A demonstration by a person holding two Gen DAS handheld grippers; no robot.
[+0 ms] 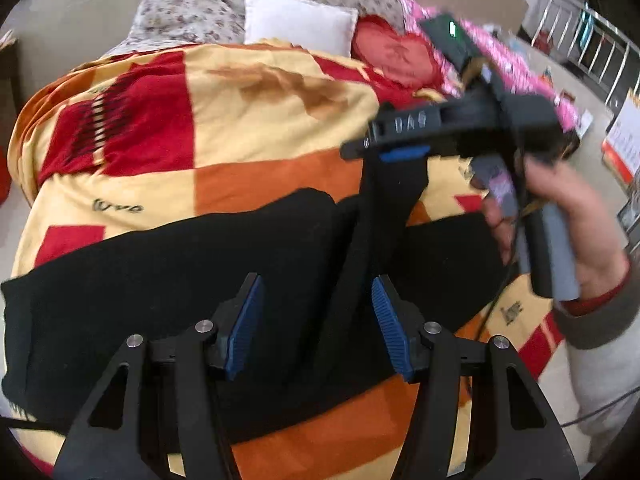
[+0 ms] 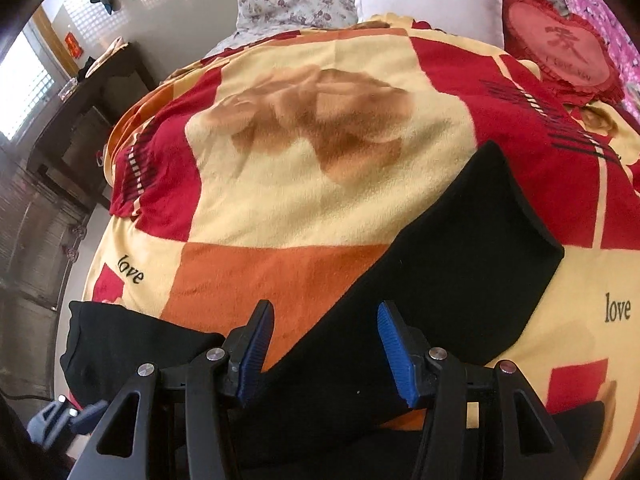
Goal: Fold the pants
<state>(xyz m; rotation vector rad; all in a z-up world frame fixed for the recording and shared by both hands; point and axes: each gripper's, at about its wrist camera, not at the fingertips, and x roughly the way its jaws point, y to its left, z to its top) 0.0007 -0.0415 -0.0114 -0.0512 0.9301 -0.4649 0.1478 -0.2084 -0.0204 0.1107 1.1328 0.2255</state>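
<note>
Black pants [image 1: 168, 276] lie spread across a red, orange and cream blanket [image 1: 256, 128] on a bed. My left gripper [image 1: 318, 304] is open just above the pants' middle. In the left wrist view my right gripper [image 1: 400, 148] hangs above the pants, and a strip of black cloth runs from its blue pads down to the garment. In the right wrist view my right gripper [image 2: 326, 344] shows its jaws apart over a black pant leg [image 2: 460, 280] that stretches away to the upper right. Another black part [image 2: 120, 348] lies at lower left.
A white pillow [image 1: 298, 20], a red heart cushion [image 1: 392, 56] and a floral quilt [image 1: 192, 12] lie at the head of the bed. A dark wooden table [image 2: 88, 112] stands to the left of the bed. A metal railing [image 1: 592, 40] stands at far right.
</note>
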